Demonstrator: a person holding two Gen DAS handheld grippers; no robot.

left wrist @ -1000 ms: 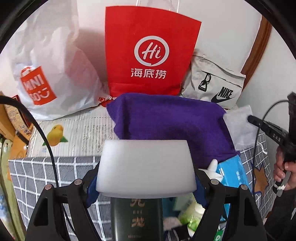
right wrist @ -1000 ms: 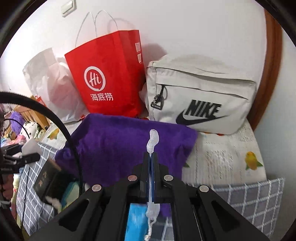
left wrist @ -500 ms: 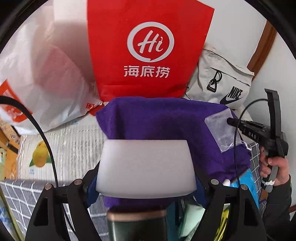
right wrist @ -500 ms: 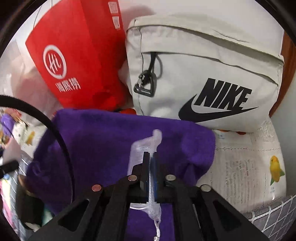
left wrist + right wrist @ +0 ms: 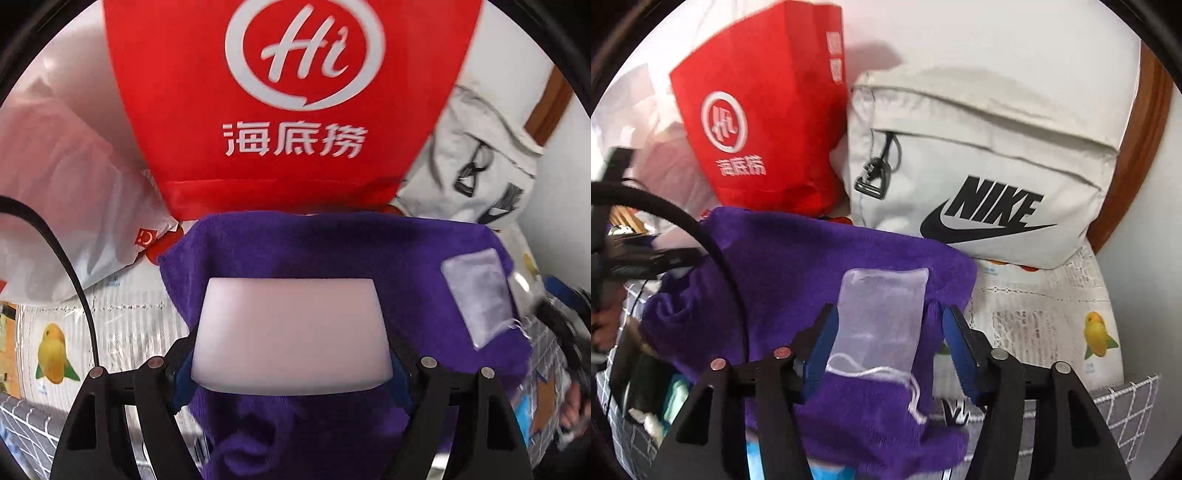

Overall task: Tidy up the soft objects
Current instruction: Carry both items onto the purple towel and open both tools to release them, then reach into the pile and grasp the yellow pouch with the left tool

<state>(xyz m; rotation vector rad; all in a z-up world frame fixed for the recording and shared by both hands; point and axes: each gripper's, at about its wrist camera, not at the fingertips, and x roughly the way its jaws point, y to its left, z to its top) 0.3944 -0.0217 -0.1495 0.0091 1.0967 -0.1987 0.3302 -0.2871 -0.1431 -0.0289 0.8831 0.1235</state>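
My left gripper (image 5: 291, 365) is shut on a white foam block (image 5: 291, 334) and holds it above a purple towel (image 5: 332, 251). A small sheer mesh pouch (image 5: 476, 295) with a white drawstring lies flat on the towel's right side. In the right wrist view the pouch (image 5: 881, 321) lies on the towel (image 5: 783, 266) between the fingers of my right gripper (image 5: 888, 350), which is open and not touching it. The towel drapes over a grey checked storage box (image 5: 1123, 402).
A red paper bag (image 5: 291, 103) stands behind the towel, with a white plastic bag (image 5: 66, 199) to its left and a grey Nike bag (image 5: 979, 177) to its right. A fruit-print cover (image 5: 1045, 321) lies under them. Small items (image 5: 665, 402) sit in the box.
My right gripper has opened and let the mesh pouch go; it now lies flat on the towel. My left gripper has moved forward over the towel with the foam block.
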